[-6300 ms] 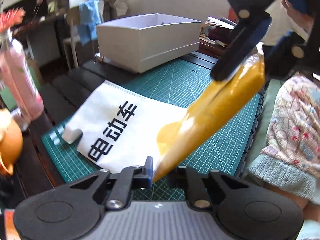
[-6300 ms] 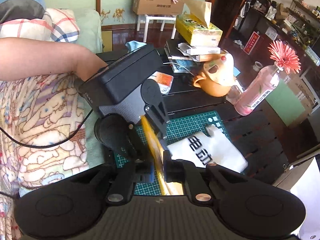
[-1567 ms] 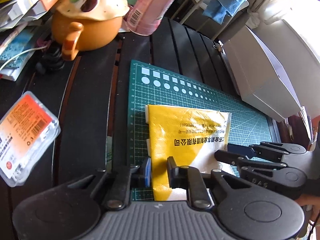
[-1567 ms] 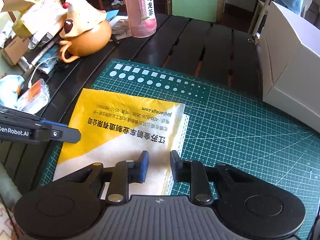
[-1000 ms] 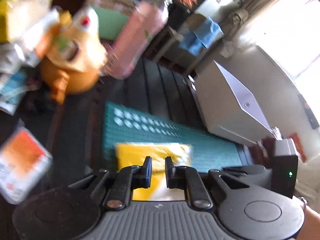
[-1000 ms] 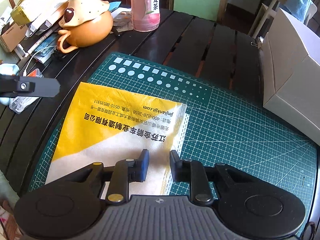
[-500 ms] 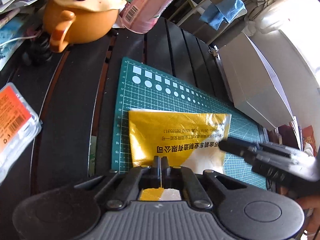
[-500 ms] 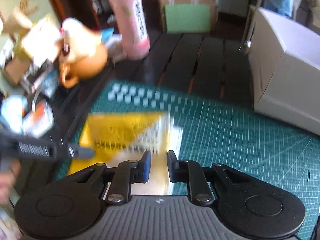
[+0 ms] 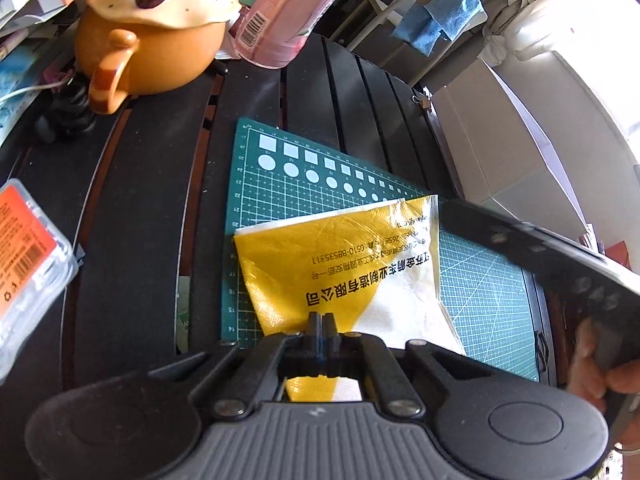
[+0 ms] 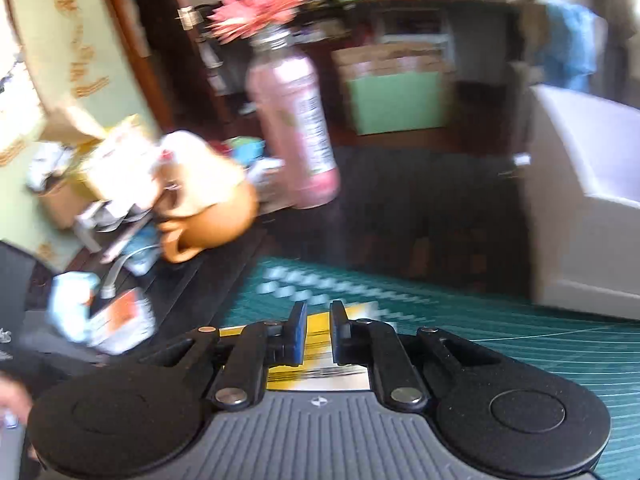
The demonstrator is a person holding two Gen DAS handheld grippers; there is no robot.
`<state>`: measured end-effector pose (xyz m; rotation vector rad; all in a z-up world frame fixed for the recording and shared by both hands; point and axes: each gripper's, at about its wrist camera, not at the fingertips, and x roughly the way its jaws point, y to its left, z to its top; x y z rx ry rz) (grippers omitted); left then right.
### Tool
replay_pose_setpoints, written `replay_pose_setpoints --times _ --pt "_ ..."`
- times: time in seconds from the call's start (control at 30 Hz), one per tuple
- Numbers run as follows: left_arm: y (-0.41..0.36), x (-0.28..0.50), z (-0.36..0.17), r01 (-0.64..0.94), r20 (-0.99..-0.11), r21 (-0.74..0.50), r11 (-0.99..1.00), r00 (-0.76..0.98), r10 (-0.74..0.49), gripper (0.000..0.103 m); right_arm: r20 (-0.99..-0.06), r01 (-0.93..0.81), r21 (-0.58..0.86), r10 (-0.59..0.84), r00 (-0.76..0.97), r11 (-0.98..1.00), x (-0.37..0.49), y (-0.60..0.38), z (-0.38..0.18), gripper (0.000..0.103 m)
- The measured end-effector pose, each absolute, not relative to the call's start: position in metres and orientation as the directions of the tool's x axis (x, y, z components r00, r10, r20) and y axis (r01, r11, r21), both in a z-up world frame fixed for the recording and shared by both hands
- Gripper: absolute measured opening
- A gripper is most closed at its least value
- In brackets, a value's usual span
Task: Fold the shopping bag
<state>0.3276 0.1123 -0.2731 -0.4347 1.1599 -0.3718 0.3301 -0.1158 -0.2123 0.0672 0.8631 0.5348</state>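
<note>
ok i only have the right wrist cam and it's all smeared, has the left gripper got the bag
observer: yes, the left gripper is shut on the near edge of the shopping bag.
operator: is the bag lying flat
observer: not quite. Its far right corner curls up off the cutting mat, beside the tip of the right gripper. The right gripper's jaws have just been closing, with a gap between them. The bag shows in the gap, and I can't tell if it is pinched.
operator: which face is up
observer: the yellow and white printed face, with its lettering upside down from the left camera.
</note>
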Motion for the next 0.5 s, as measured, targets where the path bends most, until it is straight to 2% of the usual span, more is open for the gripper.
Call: replay_pose_setpoints --times 0.07,0.3,0.4,0.5 --pt "0.113 0.327 -0.273 0.058 -0.791 -0.513 0.857 0.357 -0.497 0.001 -0.716 -0.438 0.260 0.477 0.510 0.860 0.334 -0.106 -0.222 0.007" --pt "0.115 0.328 -0.273 0.051 -0.789 -0.522 0.852 0.352 -0.504 0.001 -0.766 -0.438 0.218 0.431 0.477 0.872 0.351 -0.085 -0.261 0.007" --pt "0.117 0.329 -0.275 0.038 -0.784 -0.537 0.843 0.346 -0.516 0.001 -0.753 -0.448 0.205 0.433 0.495 0.870 0.348 -0.084 -0.265 0.006" --pt "0.120 0.330 -0.277 0.028 -0.779 -0.552 0.834 0.341 -0.527 0.001 -0.746 -0.461 0.194 0.435 0.504 0.866 0.348 -0.087 -0.267 0.001"
